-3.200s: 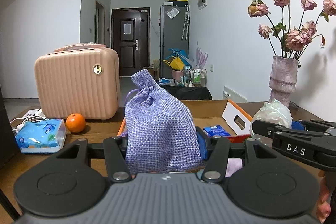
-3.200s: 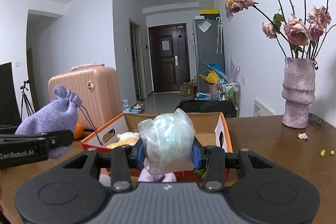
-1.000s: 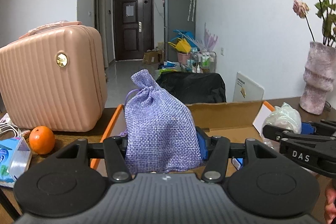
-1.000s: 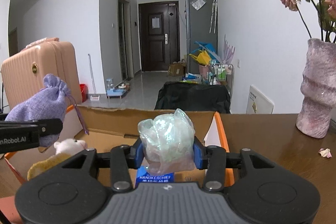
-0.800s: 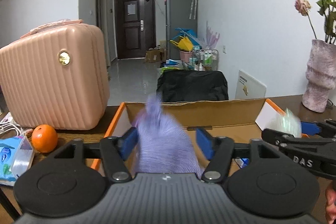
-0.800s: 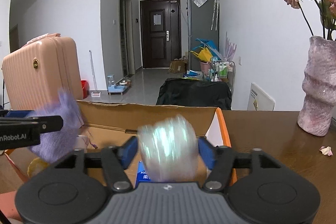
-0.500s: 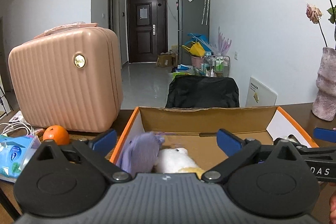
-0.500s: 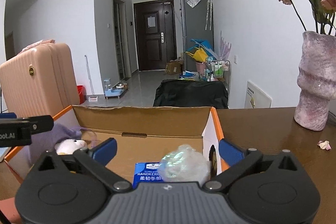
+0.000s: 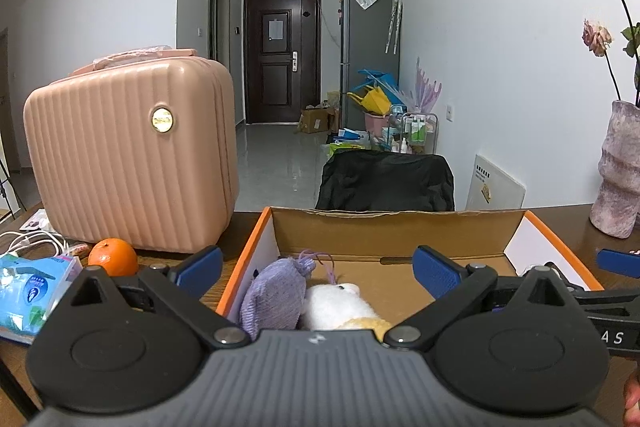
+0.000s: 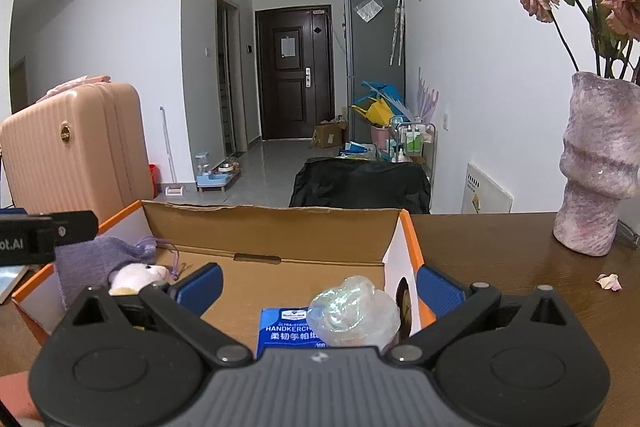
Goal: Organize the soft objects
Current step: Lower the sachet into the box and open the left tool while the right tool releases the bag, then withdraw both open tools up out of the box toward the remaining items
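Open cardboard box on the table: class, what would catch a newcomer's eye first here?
The orange-edged open cardboard box fills the middle, with a lilac drawstring fabric pouch and a white plush toy at its left end. At its right end a crumpled clear plastic bag lies on a blue handkerchief tissue pack. A ribbed pink hard-shell suitcase stands left of the box.

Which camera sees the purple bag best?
The left wrist view. There the purple bag lies close, inside the cardboard box, beside the white plush toy. In the right wrist view the left hand-held gripper partly hides it at the far left.
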`<state>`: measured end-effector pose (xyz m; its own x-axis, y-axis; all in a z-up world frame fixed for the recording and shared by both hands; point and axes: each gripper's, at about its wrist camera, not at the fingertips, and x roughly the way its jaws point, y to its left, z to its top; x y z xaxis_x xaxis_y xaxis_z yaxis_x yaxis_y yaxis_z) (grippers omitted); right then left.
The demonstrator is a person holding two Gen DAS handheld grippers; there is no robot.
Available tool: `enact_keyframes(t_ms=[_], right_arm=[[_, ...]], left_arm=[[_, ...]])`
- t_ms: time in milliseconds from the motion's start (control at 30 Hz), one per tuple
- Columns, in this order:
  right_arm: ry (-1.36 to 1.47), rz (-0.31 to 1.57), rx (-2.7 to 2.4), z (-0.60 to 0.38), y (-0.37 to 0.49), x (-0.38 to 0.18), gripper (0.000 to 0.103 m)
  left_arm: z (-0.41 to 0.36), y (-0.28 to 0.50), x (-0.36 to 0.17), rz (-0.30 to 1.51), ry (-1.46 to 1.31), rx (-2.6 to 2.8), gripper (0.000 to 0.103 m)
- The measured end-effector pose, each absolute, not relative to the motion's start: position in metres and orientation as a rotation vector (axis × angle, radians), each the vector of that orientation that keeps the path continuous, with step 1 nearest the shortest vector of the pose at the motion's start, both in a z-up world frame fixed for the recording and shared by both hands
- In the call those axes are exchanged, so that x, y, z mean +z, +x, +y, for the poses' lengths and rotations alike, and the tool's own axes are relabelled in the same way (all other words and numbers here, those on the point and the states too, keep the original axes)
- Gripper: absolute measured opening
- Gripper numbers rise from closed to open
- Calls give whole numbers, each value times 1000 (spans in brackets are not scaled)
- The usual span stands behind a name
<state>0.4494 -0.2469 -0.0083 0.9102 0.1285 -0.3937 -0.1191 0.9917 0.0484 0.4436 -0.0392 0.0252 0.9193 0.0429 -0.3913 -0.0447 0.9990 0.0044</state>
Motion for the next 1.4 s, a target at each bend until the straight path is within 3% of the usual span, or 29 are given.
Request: enact_keyframes(t_ms=[1400], right_arm=[[19, 285, 124, -232, 301, -5, 103]], left_arm=[[2, 313, 19, 369, 0, 43, 103]])
